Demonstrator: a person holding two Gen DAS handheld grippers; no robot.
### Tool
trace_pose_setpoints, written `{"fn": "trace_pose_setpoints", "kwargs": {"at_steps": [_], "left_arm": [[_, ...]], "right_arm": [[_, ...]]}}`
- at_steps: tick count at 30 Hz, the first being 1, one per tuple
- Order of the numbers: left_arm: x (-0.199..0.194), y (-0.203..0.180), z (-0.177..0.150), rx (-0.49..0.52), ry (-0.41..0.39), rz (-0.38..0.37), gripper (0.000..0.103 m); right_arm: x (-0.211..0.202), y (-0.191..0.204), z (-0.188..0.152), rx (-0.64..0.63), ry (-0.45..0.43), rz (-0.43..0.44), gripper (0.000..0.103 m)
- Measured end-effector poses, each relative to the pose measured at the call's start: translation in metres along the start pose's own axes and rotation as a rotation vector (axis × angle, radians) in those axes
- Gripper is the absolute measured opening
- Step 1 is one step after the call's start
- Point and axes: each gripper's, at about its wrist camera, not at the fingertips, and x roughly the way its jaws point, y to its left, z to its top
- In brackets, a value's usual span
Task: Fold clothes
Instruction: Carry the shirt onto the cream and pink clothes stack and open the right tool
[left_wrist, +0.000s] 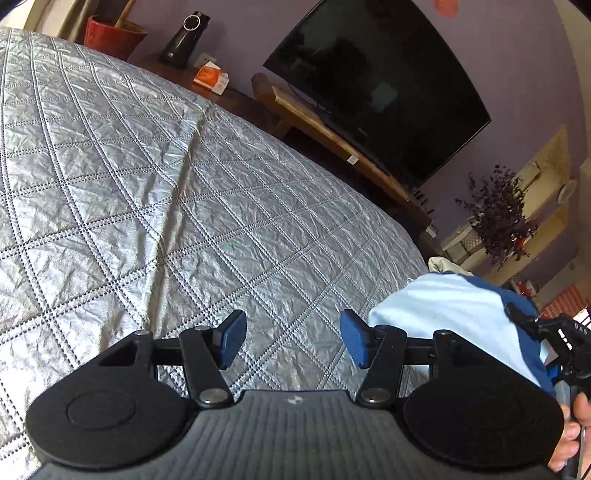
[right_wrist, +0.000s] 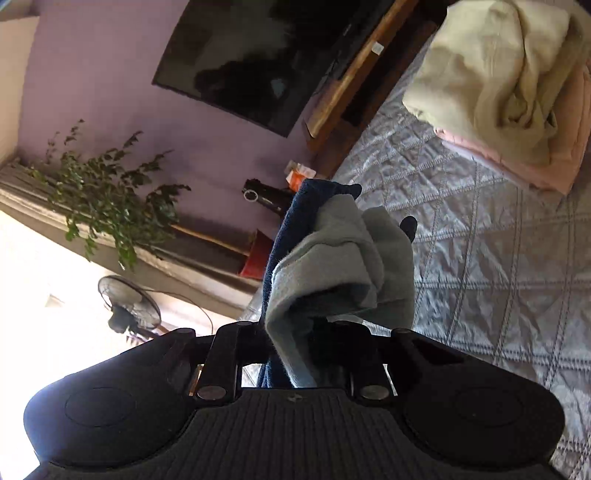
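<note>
The right hand-held gripper (right_wrist: 295, 332) is closed on a bunched garment (right_wrist: 340, 258), pale blue with a navy part, held up off the bed (right_wrist: 498, 258). The left hand-held gripper (left_wrist: 291, 338) hangs wide open over the bare quilt with nothing between its pads, the garment just to its right. At the far edge of the bed sits a cream and pink pile of clothes (right_wrist: 509, 92) (whether folded or only heaped is hard to say).

To fold well from here, I judge the garment wants spreading flat on the quilt, the open gripper taking a second edge or corner so the cloth hangs square rather than twisted.

The right gripper's pads are buried under the fabric, so the exact hold is hidden. What kind of garment it is cannot be made out.
</note>
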Motion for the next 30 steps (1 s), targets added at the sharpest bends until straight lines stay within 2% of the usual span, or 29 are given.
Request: {"fn": "trace_pose_setpoints", "kwargs": {"at_steps": [7, 9, 13, 16, 18, 20, 22, 24, 25, 26, 28, 30], "left_arm": [[0.006, -0.005, -0.006, 0.036, 0.029, -0.001, 0.052], [0.008, -0.006, -0.006, 0.041, 0.032, 0.002, 0.052], [0.009, -0.009, -0.009, 0.074, 0.04, 0.011, 0.052], [0.011, -0.009, -0.009, 0.082, 0.048, 0.017, 0.054], [0.014, -0.007, -0.009, 0.07, 0.057, 0.015, 0.054], [0.015, -0.008, -0.01, 0.081, 0.062, 0.017, 0.054], [0.016, -0.01, -0.01, 0.097, 0.062, 0.026, 0.054], [0.017, -0.009, -0.011, 0.096, 0.068, 0.034, 0.055], [0.017, -0.009, -0.012, 0.094, 0.073, 0.039, 0.055], [0.018, -0.009, -0.012, 0.094, 0.077, 0.044, 0.057], [0.018, -0.01, -0.013, 0.099, 0.084, 0.056, 0.063], [0.015, -0.011, -0.016, 0.109, 0.086, 0.066, 0.069]], "right_arm": [[-0.025, 0.007, 0.087, 0.046, -0.33, 0.065, 0.023], [-0.026, -0.028, 0.1, 0.117, -0.421, -0.021, 0.023], [-0.011, -0.078, 0.104, 0.183, -0.41, -0.302, 0.024], [-0.01, -0.081, 0.094, 0.125, -0.418, -0.304, 0.03], [-0.01, -0.071, 0.097, 0.048, -0.381, -0.36, 0.033], [-0.015, -0.057, 0.1, -0.031, -0.359, -0.441, 0.059], [-0.024, -0.041, 0.102, -0.117, -0.349, -0.545, 0.065], [-0.029, -0.014, 0.095, -0.313, -0.343, -0.712, 0.064], [-0.028, 0.003, 0.088, -0.448, -0.333, -0.77, 0.053], [-0.022, 0.021, 0.081, -0.582, -0.313, -0.799, 0.043], [-0.009, 0.047, 0.069, -0.78, -0.29, -0.805, 0.041], [0.015, 0.058, 0.067, -0.911, -0.228, -0.837, 0.04]]}}
